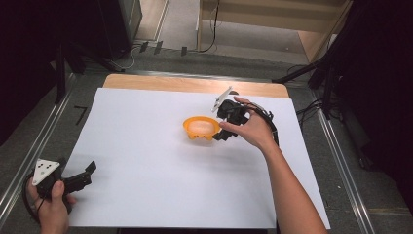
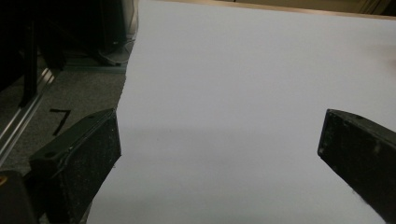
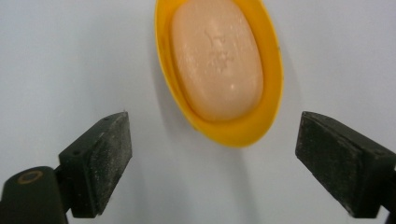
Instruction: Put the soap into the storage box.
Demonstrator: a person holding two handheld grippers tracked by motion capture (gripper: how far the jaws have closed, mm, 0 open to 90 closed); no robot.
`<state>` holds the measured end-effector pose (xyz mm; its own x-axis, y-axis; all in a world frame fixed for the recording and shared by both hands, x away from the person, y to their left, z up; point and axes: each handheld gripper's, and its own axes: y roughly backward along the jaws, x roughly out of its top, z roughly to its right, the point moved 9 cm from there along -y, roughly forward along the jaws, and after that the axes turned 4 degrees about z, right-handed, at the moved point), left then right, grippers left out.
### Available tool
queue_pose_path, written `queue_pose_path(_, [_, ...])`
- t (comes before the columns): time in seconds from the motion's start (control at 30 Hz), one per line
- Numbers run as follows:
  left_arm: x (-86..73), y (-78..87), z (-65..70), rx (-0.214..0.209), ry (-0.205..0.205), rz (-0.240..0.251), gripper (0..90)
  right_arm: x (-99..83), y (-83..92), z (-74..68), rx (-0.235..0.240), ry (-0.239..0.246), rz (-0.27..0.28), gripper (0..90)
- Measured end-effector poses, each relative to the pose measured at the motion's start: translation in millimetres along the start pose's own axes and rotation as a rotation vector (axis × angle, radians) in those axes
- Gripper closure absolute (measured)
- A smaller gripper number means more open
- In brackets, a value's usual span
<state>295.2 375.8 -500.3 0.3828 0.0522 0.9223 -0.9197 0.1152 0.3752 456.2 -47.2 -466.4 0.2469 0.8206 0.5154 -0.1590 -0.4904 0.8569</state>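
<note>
I have the right gripper (image 3: 212,168) just beside the yellow soap dish (image 3: 233,133), jaws spread and gripping nothing, so the dish sits free mid-counter (image 1: 146,161) with the soap (image 3: 217,58) lying inside. My left gripper (image 1: 80,178) waits well apart, jaws spread too.

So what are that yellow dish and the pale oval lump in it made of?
The soap dish looks like moulded plastic: uniform yellow-orange, with a smooth, thin, slightly glossy rim. The bar of soap appears to be ordinary soap: matte, waxy, peach-cream, with rounded edges and a faint stamped mark on top. It lies inside the dish, which stands on a sheet that looks like white paper or thin board, flat and matte.
</note>
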Motion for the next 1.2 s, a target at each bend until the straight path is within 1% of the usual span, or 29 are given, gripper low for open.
queue_pose_path(0.07, [0.0, -0.1, 0.0, 0.0, 0.0, 0.0, 0.2, -7.8, 2.3, -3.5, 0.035, -0.049, 0.015, 11.6])
queue_pose_path(0.17, [0.0, 0.0, 0.1, 0.0, 0.0, 0.0, 0.2, -11.5, 2.9, -2.3, 0.024, -0.05, 0.017, 11.4])
queue_pose_path(0.2, [0.0, 0.0, 0.0, -0.001, 0.001, 0.001, 0.2, -16.1, 4.3, -2.7, 0.012, -0.062, 0.023, 11.1])
queue_pose_path(0.23, [0.0, -0.1, 0.0, 0.0, 0.0, 0.001, 0.2, -17.3, 4.6, -2.8, 0.006, -0.062, 0.029, 10.8])
queue_pose_path(0.27, [0.0, -0.1, 0.0, 0.0, 0.0, 0.001, 0.2, -20.8, 6.0, -2.7, -0.005, -0.068, 0.023, 10.7])
queue_pose_path(0.3, [0.0, -0.1, 0.0, -0.001, 0.0, 0.0, 0.2, -23.0, 7.0, -3.1, -0.008, -0.076, 0.025, 10.6])
queue_pose_path(0.33, [0.0, 0.0, 0.1, -0.001, 0.0, 0.0, 0.2, -24.9, 7.8, -2.9, -0.009, -0.072, 0.031, 10.5])
queue_pose_path(0.4, [0.0, 0.0, 0.0, -0.001, 0.0, 0.0, 0.2, -29.5, 10.1, -5.1, -0.007, -0.101, 0.039, 11.1])
queue_pose_path(0.43, [0.0, 0.0, 0.0, 0.0, 0.001, 0.001, 0.2, -31.5, 9.9, -4.3, -0.008, -0.091, 0.05, 11.6])
queue_pose_path(0.53, [0.0, -0.1, 0.0, 0.0, 0.0, 0.001, 0.2, -41.2, 10.8, -6.8, -0.014, -0.105, 0.026, 12.3])
queue_pose_path(0.57, [0.0, -0.1, 0.0, 0.0, 0.0, 0.001, 0.2, -41.2, 10.8, -6.8, -0.014, -0.105, 0.026, 12.3])
queue_pose_path(0.6, [0.0, -0.1, 0.0, 0.0, 0.0, 0.001, 0.2, -44.7, 11.5, -8.3, -0.012, -0.115, 0.043, 12.7])
queue_pose_path(0.63, [0.0, 0.0, 0.0, 0.0, 0.0, 0.001, 0.2, -44.7, 11.5, -8.3, -0.012, -0.115, 0.043, 12.7])
queue_pose_path(0.73, [0.1, -0.1, -0.1, 0.001, 0.001, 0.001, 0.2, -52.8, 12.2, -12.2, -0.007, -0.112, 0.046, 12.8])
queue_pose_path(0.8, [0.0, -0.1, -0.1, 0.001, 0.001, 0.0, 0.2, -54.2, 12.4, -12.5, -0.013, -0.109, 0.051, 13.1])
queue_pose_path(0.83, [0.0, -0.1, -0.1, 0.001, 0.0, 0.001, 0.2, -57.6, 13.7, -15.1, -0.008, -0.125, 0.055, 13.0])
queue_pose_path(0.87, [0.0, -0.1, 0.0, 0.001, 0.001, 0.001, 0.2, -57.6, 13.7, -15.1, -0.008, -0.125, 0.055, 13.0])
queue_pose_path(0.9, [0.0, 0.0, 0.0, 0.001, 0.0, 0.001, 0.2, -61.2, 14.4, -16.4, -0.014, -0.123, 0.061, 13.0])
queue_pose_path(1.0, [0.1, 0.1, 0.0, 0.001, 0.0, 0.001, 0.2, -64.3, 14.8, -17.5, -0.016, -0.12, 0.06, 12.9])
queue_pose_path(1.03, [0.1, 0.1, 0.1, 0.002, 0.0, 0.001, 0.2, -67.5, 15.9, -19.6, -0.021, -0.125, 0.073, 13.0])
queue_pose_path(1.17, [-0.1, 0.0, 0.1, 0.002, -0.002, -0.001, 0.2, -76.8, 17.1, -23.1, -0.035, -0.132, 0.073, 13.0])
queue_pose_path(1.2, [-0.1, 0.0, 0.0, 0.002, -0.003, -0.001, 0.2, -79.0, 18.1, -23.9, -0.041, -0.141, 0.082, 13.2])
